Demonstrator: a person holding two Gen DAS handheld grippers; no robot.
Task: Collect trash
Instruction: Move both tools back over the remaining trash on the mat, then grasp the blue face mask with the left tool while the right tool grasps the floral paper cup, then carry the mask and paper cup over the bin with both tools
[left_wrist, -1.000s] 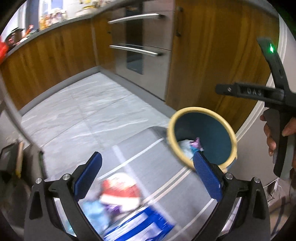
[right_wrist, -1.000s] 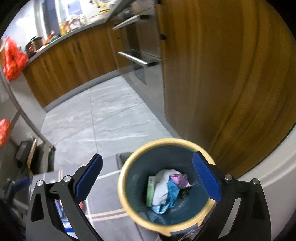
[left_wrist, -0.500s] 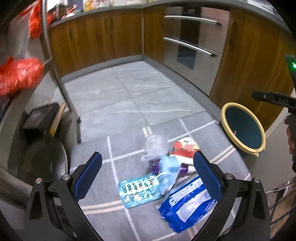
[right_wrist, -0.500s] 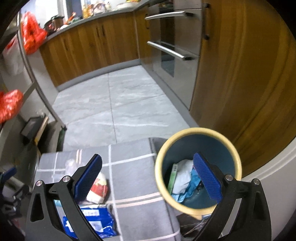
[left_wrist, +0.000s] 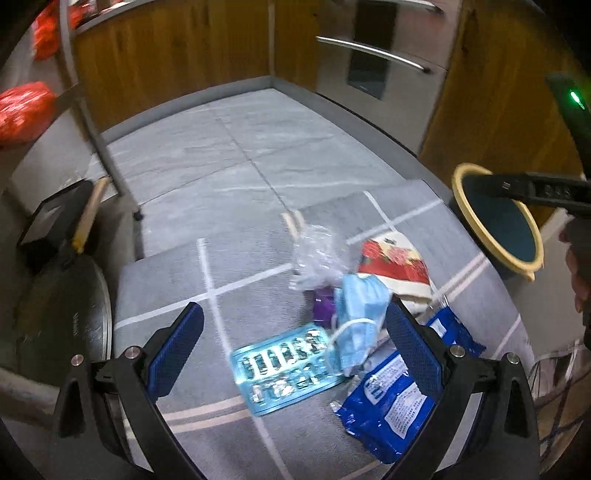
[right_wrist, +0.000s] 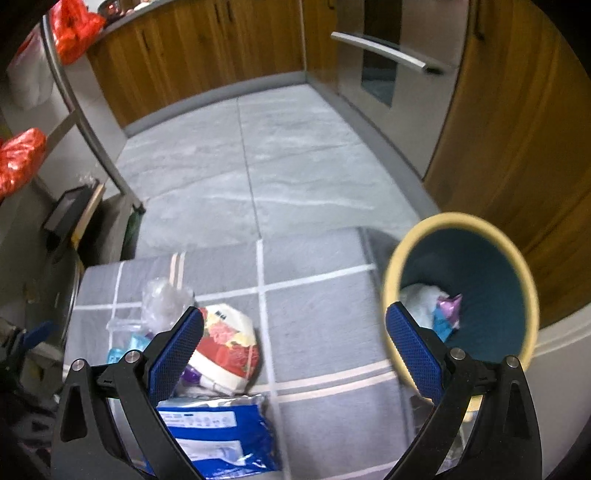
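Note:
Trash lies on a grey checked mat (left_wrist: 177, 280): a light blue face mask (left_wrist: 358, 317), a teal blister pack (left_wrist: 284, 369), a blue wipes packet (left_wrist: 391, 402), a red and cream wrapper (left_wrist: 395, 266), clear crumpled plastic (left_wrist: 317, 254) and a small purple piece (left_wrist: 323, 304). My left gripper (left_wrist: 295, 350) is open above the blister pack and mask. My right gripper (right_wrist: 295, 354) is open above the mat, between the red wrapper (right_wrist: 225, 343) and the yellow-rimmed teal bin (right_wrist: 461, 295), which holds trash. The blue packet (right_wrist: 214, 432) lies below it.
Wooden cabinets and a steel oven (right_wrist: 391, 62) line the far side. A metal rack leg (left_wrist: 92, 122) and a dark round lid (left_wrist: 62, 317) stand left of the mat. Red bags (right_wrist: 22, 158) hang at left. Grey tiled floor lies beyond the mat.
My left gripper has swung from the bin back over the trash pile and come closer. My right gripper has drawn back left from above the bin, bringing the pile into view.

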